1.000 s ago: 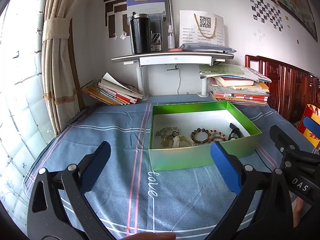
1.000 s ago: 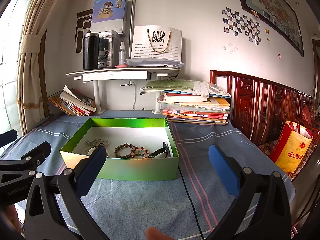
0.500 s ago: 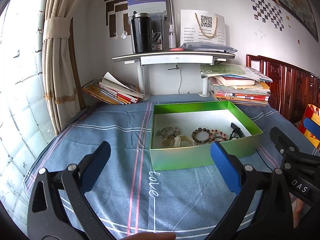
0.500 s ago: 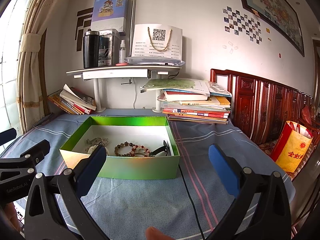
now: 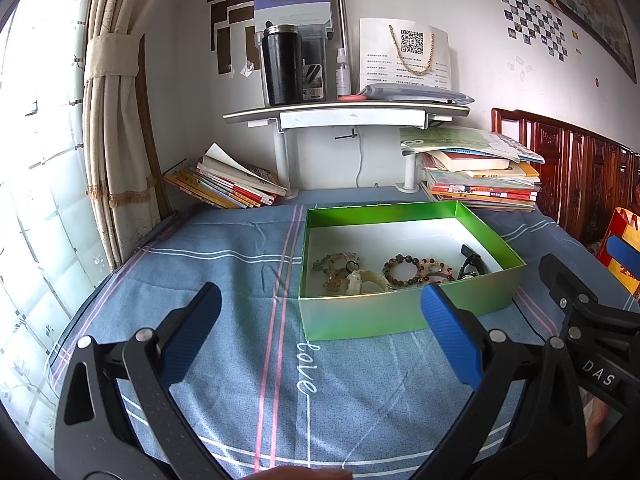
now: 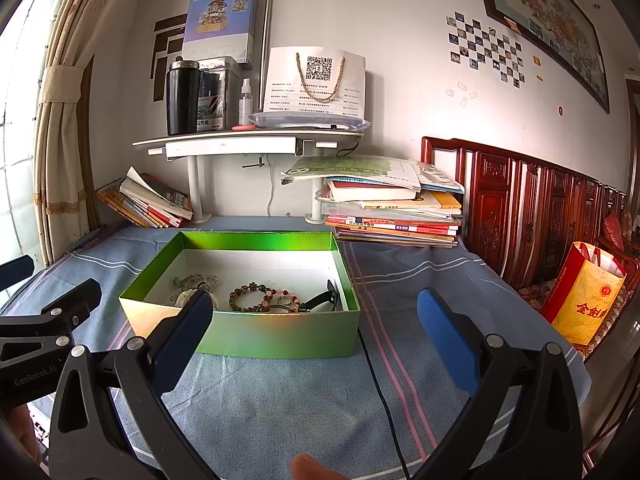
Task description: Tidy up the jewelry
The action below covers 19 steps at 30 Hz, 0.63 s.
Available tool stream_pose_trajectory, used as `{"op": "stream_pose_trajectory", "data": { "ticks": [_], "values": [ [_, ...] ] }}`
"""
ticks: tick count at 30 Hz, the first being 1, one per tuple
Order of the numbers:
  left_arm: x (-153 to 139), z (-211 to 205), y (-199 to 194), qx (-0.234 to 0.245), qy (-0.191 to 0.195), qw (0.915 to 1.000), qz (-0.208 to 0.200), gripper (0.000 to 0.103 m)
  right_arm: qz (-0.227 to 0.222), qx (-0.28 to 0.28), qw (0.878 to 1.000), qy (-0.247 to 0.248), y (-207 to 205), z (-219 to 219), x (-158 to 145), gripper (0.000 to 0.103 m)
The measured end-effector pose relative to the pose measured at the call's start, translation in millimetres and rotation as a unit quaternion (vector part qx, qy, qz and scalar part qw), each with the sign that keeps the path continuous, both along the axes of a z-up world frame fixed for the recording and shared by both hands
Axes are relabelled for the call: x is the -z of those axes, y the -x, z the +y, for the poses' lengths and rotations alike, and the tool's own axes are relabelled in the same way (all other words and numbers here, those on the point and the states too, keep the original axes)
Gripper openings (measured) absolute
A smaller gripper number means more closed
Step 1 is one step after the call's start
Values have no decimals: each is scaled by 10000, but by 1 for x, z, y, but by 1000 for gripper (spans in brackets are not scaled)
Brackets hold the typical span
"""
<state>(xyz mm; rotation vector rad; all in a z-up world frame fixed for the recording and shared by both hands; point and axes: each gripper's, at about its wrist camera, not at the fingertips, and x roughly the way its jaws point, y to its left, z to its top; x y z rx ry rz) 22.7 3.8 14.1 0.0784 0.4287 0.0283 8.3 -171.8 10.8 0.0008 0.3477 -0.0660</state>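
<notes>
A green box [image 5: 384, 316] [image 6: 276, 336] with a white inside stands on the blue cloth. Several bead bracelets lie in it: a pale greenish cluster [image 5: 340, 270] [image 6: 196, 285] at the left, a brown bead bracelet [image 5: 402, 270] [image 6: 248, 298] and a reddish one [image 5: 438, 270] [image 6: 282, 300] in the middle, and a black item [image 5: 472, 264] [image 6: 322, 300] at the right. My left gripper [image 5: 320, 332] hangs open, short of the box's front left. My right gripper [image 6: 314, 328] is open too, in front of the box. Neither holds anything.
A blue striped cloth [image 5: 224, 280] covers the surface. Behind the box are a white desk riser [image 5: 344, 114], leaning books [image 5: 224, 184] at the left and a book stack [image 6: 392, 212] at the right. A black cable [image 6: 380, 392] runs forward from the box. A carved wooden headboard [image 6: 520, 208] and a red-yellow bag [image 6: 584, 300] stand right.
Both views have shifted very slightly, with the box sitting a touch lower and to the right. Both grippers stay open and empty.
</notes>
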Motion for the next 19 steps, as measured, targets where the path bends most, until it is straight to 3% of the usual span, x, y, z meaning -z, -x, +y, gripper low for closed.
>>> {"op": "stream_pose_trajectory", "data": {
  "ticks": [13,19],
  "values": [
    [1,0,-2,-1,-20,10000,30,99,89,-23,10000,-28,-4,-2,4,100],
    [9,0,-13,-46,-15,9995,326,99,615,-212,9976,-229,-23,-23,13,100]
  ]
}}
